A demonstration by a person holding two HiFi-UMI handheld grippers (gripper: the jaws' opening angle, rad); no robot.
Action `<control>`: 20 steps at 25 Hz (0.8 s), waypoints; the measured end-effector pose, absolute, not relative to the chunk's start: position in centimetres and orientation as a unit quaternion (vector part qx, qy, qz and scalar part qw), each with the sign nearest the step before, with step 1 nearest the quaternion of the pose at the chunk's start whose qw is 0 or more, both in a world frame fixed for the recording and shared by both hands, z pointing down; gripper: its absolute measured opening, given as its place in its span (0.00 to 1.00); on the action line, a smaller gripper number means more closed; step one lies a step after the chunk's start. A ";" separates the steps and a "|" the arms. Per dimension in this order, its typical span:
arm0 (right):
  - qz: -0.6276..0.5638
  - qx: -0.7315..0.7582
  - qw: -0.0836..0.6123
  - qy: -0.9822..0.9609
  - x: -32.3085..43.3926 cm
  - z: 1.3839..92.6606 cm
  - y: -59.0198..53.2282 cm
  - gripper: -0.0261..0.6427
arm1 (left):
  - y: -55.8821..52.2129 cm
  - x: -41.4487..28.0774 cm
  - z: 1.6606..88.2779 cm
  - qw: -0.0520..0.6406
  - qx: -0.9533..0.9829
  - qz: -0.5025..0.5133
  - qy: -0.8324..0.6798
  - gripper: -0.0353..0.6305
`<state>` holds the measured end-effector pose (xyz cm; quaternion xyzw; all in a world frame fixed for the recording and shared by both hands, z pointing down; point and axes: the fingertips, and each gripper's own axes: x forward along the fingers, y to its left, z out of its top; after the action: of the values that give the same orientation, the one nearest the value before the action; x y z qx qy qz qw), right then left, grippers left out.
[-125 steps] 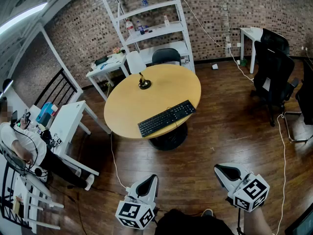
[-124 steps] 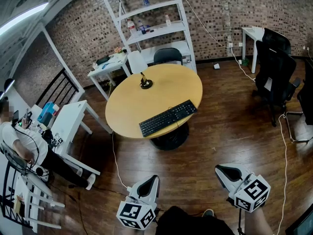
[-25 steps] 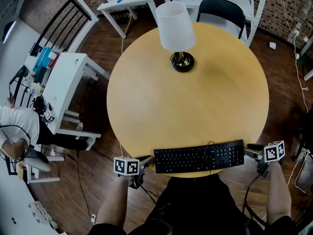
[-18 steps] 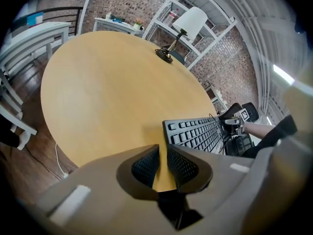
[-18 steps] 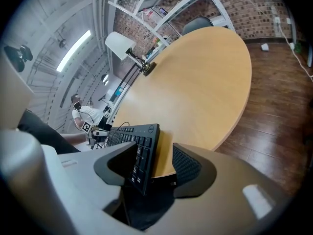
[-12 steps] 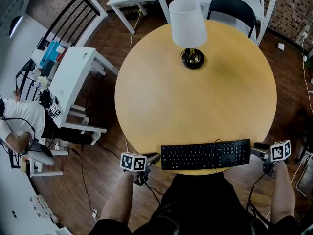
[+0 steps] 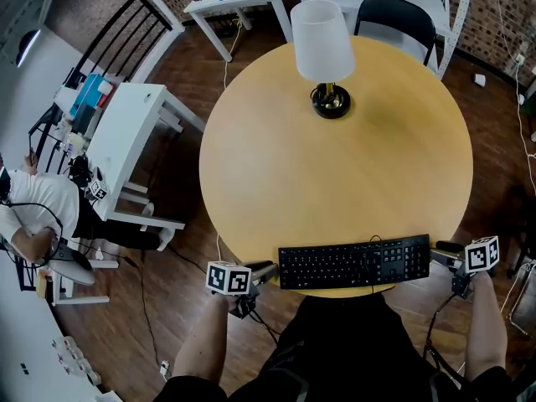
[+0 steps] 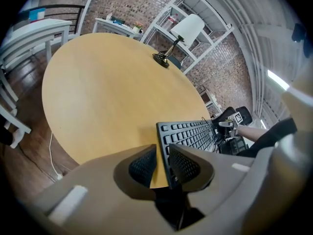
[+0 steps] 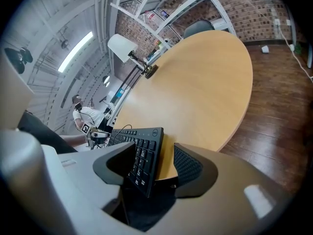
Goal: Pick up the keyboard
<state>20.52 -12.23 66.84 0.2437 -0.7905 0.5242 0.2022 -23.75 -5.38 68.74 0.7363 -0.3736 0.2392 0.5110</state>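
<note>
Gone is the stand-off of a few seconds back, when both grippers hung in the air well short of the table [image 7: 335, 166]: now the person is right up against its near rim, and the last half second brings hardly any shift. Both forearms rise from the bottom of the head view, elbows out, wrists turned inward so the two tools face each other along the rim. Between them the keyboard [image 7: 354, 263] lies flat along the near edge of the round top, well apart from the lamp [image 7: 321, 44] on the far side. At its left end sits the left gripper [image 7: 266, 270], at its right end the right gripper [image 7: 440, 250], but from overhead the jaws are too small to read. The left gripper view settles its side: the jaws stand only slightly apart with the keyboard's end in the slot, the keyed face against one pad and a thin strip of table top showing beside the other, so no squeeze is visible. The right gripper view shows much wider jaws that have just been opening, the keyboard's other end leaning on one pad and clear of the other. Each gripper view also catches the opposite gripper beyond the far end of the keys, and only the right one shows wall shelves behind the lamp.
</note>
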 end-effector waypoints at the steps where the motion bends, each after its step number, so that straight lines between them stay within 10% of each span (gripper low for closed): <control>1: 0.520 0.243 0.203 -0.793 20.6 66.7 -12.3 0.41 | -5.2 -23.4 68.7 0.510 0.738 0.242 -0.369 0.23; 12: 0.505 0.245 0.201 -0.803 20.7 65.9 -11.3 0.42 | -6.1 -23.2 68.3 0.439 0.743 0.288 -0.414 0.20; 20: 0.522 0.259 0.193 -0.789 20.9 66.0 -10.2 0.42 | -6.2 -23.8 68.3 0.426 0.747 0.288 -0.422 0.39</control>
<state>20.92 -10.18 66.03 0.2591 -0.7892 0.5223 0.1929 -23.83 -6.23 68.29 0.7468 -0.4217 0.2881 0.4260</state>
